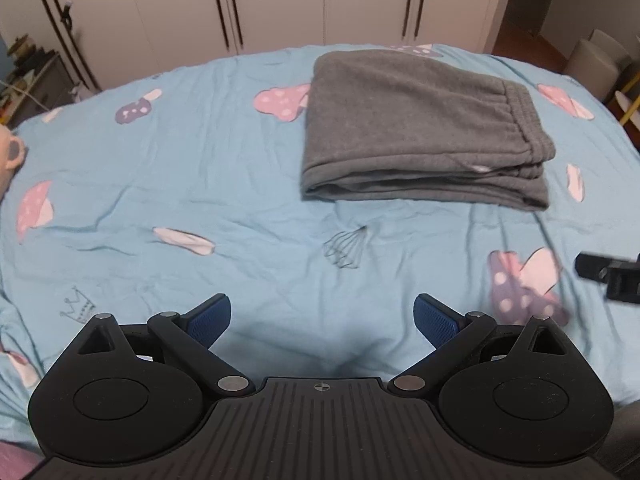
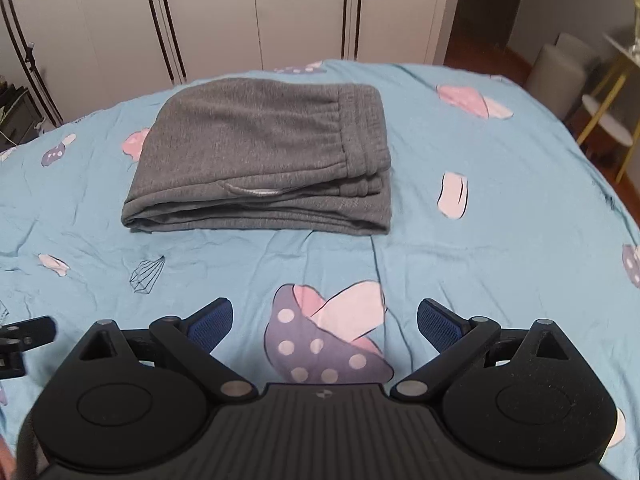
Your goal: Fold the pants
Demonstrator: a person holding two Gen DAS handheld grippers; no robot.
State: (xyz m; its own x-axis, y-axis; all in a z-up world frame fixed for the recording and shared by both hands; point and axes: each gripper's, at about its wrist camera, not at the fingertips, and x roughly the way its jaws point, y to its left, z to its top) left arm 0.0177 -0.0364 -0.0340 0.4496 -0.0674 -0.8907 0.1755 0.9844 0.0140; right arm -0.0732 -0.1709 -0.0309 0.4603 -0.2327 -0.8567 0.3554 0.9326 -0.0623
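Grey sweatpants (image 1: 420, 128) lie folded into a thick rectangular stack on the blue bed sheet (image 1: 200, 168), elastic waistband on the right side. In the right wrist view the same pants (image 2: 260, 152) sit ahead, centre-left. My left gripper (image 1: 322, 320) is open with blue pads apart, hovering over bare sheet well short of and left of the pants. My right gripper (image 2: 325, 322) is open too, above a mushroom print, short of the pants' near edge. Neither holds anything. A part of the right gripper (image 1: 612, 276) shows at the left view's right edge.
The sheet (image 2: 500, 240) carries pink and purple mushroom prints. White wardrobe doors (image 1: 280, 0) stand behind the bed. A cluttered shelf (image 1: 32, 76) is at far left; a grey stool (image 2: 560, 76) and a small gold-legged table (image 2: 608, 120) stand at right.
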